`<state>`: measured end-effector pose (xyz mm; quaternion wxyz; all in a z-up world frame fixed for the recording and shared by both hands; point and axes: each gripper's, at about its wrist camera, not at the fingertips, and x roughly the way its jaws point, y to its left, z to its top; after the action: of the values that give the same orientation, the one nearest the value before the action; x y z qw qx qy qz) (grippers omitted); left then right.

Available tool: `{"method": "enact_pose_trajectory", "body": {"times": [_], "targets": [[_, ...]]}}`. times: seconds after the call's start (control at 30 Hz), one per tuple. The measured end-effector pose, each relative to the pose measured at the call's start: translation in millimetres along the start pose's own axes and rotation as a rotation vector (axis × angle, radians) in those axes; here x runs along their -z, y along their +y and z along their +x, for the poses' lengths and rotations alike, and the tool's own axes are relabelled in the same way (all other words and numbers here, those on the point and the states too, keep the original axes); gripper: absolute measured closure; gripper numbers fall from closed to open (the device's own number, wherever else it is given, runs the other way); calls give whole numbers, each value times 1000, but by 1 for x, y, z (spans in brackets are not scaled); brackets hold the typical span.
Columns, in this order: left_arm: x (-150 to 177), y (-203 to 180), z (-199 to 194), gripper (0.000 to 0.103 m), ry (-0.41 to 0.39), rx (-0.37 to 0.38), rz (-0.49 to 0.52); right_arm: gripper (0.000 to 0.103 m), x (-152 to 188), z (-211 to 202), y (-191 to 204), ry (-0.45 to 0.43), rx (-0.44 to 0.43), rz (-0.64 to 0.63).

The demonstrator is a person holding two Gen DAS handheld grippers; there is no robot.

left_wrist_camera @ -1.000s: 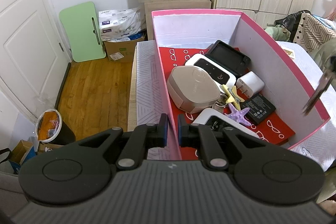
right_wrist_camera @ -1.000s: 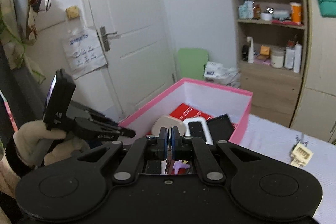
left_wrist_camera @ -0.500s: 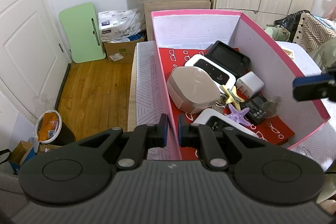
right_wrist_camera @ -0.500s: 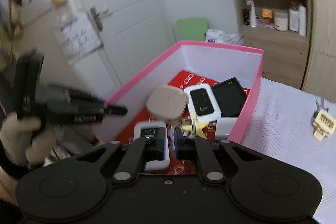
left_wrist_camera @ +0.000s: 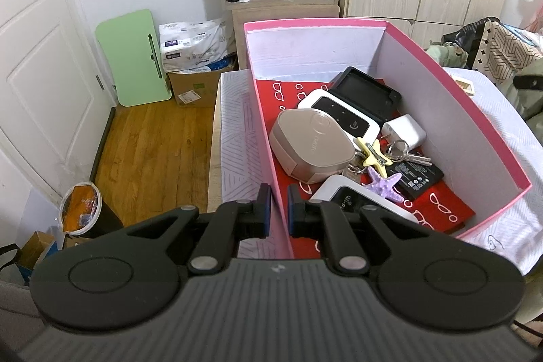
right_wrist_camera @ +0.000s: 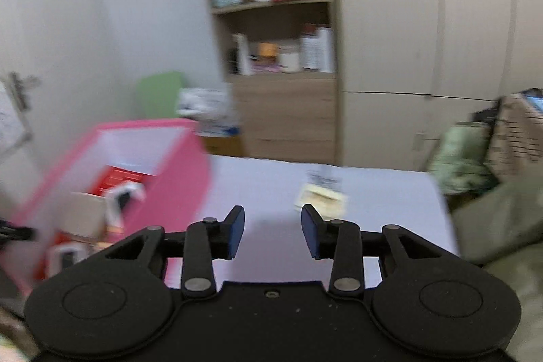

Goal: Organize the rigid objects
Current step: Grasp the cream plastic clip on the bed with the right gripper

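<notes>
Cream-coloured flat tag with keyring (right_wrist_camera: 321,199) lies on the white-covered surface (right_wrist_camera: 271,178), just ahead and slightly right of the right hand-held gripper (right_wrist_camera: 272,232), its jaws spread empty; left hand-held gripper (left_wrist_camera: 275,209) pinches the pink cardboard box's (left_wrist_camera: 451,80) wall.

A white patterned table (left_wrist_camera: 234,138) bears the pink box (left_wrist_camera: 475,124) and a pale tag (right_wrist_camera: 322,201).

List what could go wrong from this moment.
1. The left claw is clamped on the pink box wall; a tug could tip or slide the box, jumbling the keys and purple starfish.
2. The open right claw is motion-blurred near the pale tag on the table; a fast approach may knock it away.
</notes>
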<state>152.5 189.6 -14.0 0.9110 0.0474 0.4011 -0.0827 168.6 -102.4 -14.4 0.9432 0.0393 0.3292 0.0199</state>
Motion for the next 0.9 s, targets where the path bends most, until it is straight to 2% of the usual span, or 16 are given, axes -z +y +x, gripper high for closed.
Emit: {"method": "enact_pose_trajectory", "body": {"times": [0.13, 0.27, 0.37, 0.47, 0.57, 0.73, 0.9], "targets": [[1, -2, -1, 94, 1, -6, -1, 55, 6, 22, -19, 41, 21, 26], [1, -1, -1, 94, 4, -5, -7, 40, 11, 49, -22, 87, 30, -16], [1, -1, -1, 94, 3, -7, -5, 33, 13, 68, -19, 100, 43, -43], [1, 0, -1, 94, 5, -9, -8, 27, 13, 88, -20, 99, 17, -12], [1, 1, -1, 94, 8, -8, -8, 18, 11, 108, -19, 90, 30, 5], [1, 1, -1, 94, 10, -6, -8, 18, 7, 132, -16, 68, 60, -6], [1, 0, -1, 94, 3, -18, 6, 19, 10, 142, -16, 5, 95, -12]]}}
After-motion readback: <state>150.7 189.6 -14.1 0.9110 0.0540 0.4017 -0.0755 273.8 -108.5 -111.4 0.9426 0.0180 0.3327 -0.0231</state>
